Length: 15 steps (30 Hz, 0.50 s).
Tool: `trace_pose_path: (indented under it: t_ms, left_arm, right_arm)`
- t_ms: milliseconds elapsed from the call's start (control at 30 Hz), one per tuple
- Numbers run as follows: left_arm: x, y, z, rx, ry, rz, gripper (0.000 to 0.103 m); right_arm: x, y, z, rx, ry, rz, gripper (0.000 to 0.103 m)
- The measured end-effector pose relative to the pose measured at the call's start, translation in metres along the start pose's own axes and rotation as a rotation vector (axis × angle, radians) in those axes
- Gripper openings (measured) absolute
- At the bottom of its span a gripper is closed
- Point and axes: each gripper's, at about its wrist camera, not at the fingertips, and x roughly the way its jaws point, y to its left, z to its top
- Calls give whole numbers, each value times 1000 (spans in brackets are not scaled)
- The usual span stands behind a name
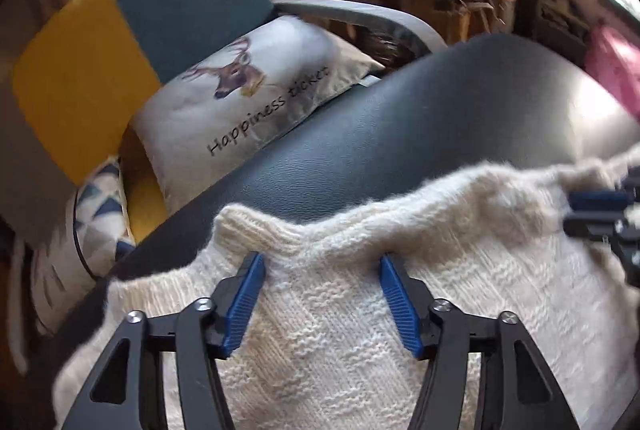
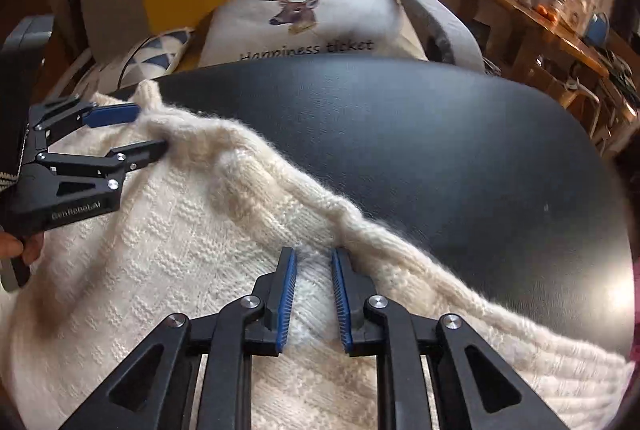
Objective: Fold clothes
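- Left wrist view: the left claw (image 1: 322, 262) stands with its jaws wide apart, blue pads resting over the cream knit sweater (image 1: 320, 330) just short of its ribbed edge; nothing is held between them.
- Right wrist view: the right claw (image 2: 313, 258) has its jaws narrowed on a fold of the sweater (image 2: 160, 250) near the ribbed edge; knit shows in the gap, but a firm grip cannot be confirmed.
- The sweater is fuzzy, off-white, with a block-textured weave, lying bunched on the near part of the dark leather desk (image 2: 440, 149), its ribbed edge running diagonally across.
- Writing: the left claw's body reads "GenRobot.AI", somewhat blurred; a white deer cushion (image 1: 248, 89) reads "Happiness ticket".
- Room: the desk surface beyond the sweater is bare up to its rounded far edge. The cushion sits on a yellow-and-teal chair (image 1: 120, 29) just behind that edge; a cluttered wooden table (image 2: 560, 29) stands well apart.
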Motion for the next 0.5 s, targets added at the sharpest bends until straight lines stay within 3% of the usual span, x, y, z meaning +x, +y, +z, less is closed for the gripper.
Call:
trace_pose_path:
  t_ms: [67,133,200,300,400,500]
  left_arm:
    - [1,4,-1,-78,-22,-18,71]
    - [-3,-3,-4,-53,-42,-4,71]
    - [-13,0,-7,-59,-43,-42,67]
    - [-39,32,-18,-160,-63,-97,66]
    - [-66,82,-36,-229,-99,-43,66]
    - [-80,136,-50,-226,-101,36,66]
  right_arm:
    - [-1,-3,-4,12,-31,11,16]
    - [-2,1,-3,-9,-28,-6,16]
    - [-2,3,-1,-21,-22,-14,16]
    - [-3,1,2,-20,-12,-4,17]
    - [-3,3,7,-15,1,1,19]
    - [-19,24,24,-47,-53,119,25]
